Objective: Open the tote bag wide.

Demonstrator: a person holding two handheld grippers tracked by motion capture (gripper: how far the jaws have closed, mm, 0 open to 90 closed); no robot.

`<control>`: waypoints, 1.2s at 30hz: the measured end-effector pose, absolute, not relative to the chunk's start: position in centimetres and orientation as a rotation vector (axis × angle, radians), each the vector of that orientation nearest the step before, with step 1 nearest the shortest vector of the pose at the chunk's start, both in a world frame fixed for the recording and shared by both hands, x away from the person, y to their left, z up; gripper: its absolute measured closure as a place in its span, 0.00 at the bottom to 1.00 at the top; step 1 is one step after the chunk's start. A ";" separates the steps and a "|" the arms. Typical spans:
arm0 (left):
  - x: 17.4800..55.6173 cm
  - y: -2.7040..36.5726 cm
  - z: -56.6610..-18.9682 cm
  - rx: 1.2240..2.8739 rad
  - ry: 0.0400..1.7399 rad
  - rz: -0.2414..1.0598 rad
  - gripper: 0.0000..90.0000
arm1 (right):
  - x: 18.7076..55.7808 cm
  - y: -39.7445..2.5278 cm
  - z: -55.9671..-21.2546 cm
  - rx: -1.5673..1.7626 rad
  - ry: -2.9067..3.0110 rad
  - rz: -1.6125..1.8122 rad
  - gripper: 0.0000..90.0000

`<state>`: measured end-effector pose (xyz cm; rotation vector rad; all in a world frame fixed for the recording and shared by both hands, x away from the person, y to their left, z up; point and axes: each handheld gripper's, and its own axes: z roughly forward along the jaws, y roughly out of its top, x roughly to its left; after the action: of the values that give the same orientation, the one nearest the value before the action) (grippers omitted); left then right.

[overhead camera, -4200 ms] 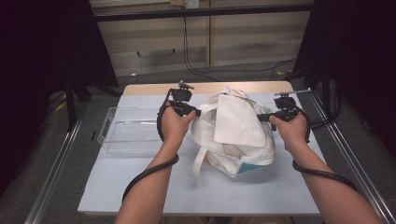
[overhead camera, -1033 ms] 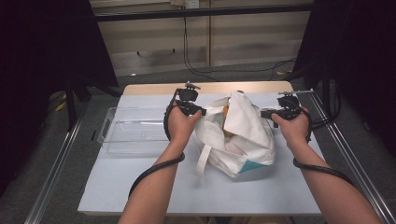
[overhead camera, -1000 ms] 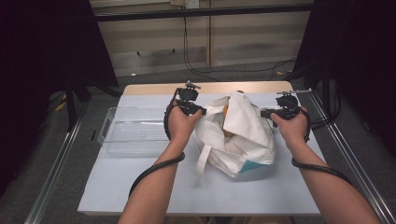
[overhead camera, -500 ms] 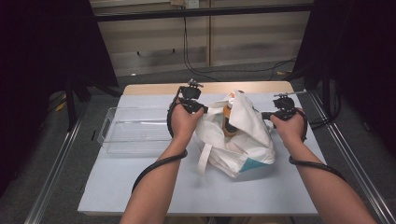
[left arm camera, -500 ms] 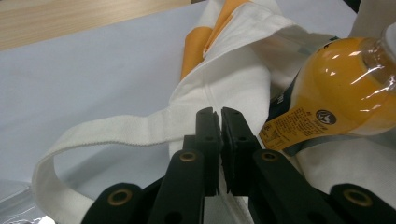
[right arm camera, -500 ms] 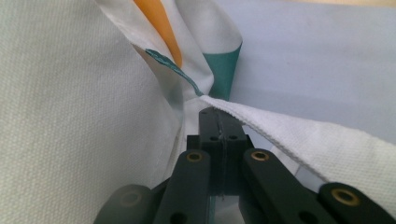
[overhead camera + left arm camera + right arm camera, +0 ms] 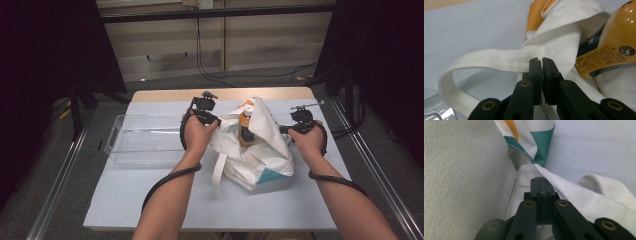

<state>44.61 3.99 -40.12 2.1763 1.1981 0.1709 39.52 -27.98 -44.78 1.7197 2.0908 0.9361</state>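
White canvas makes up the tote bag point(image 7: 260, 145) that sits in the middle of the pale blue-grey table point(image 7: 150, 200), slumped and open at the top. I hold it from both sides. My left gripper point(image 7: 216, 120) has its two black jaws pressed together on the bag's left rim, right where a strap is sewn on; in the left gripper view point(image 7: 541, 62) the cloth seam is pinched between them and the strap point(image 7: 486, 60) loops away to the left. My right gripper point(image 7: 283, 129) is clamped on the bag's right edge; in the right gripper view point(image 7: 541, 182) its jaws meet with a fold of white fabric caught between them, beside a teal patch point(image 7: 544, 145) of the bag. An orange bottle point(image 7: 245, 127) with a pale cap stands upright inside the bag's mouth, between my two grippers; its printed orange label shows close in the left gripper view point(image 7: 616, 45). A clear plastic tray point(image 7: 125, 145) lies on the table just left of my left hand point(image 7: 197, 135).
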 end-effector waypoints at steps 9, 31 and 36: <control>44.0 4.1 -39.0 2.157 1.158 0.172 0.89 | 38.8 -28.4 -44.0 1.711 2.055 0.979 0.96; 41.6 4.9 -37.0 2.117 1.136 0.180 0.62 | 35.3 -28.3 -40.0 1.635 2.039 1.034 0.83; 40.9 5.0 -36.4 2.119 1.129 0.169 0.61 | 34.6 -27.9 -39.3 1.622 2.060 1.051 0.80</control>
<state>40.93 4.99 -36.37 2.1187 1.1293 0.1692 34.61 -27.90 -39.30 1.6223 2.0597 1.0506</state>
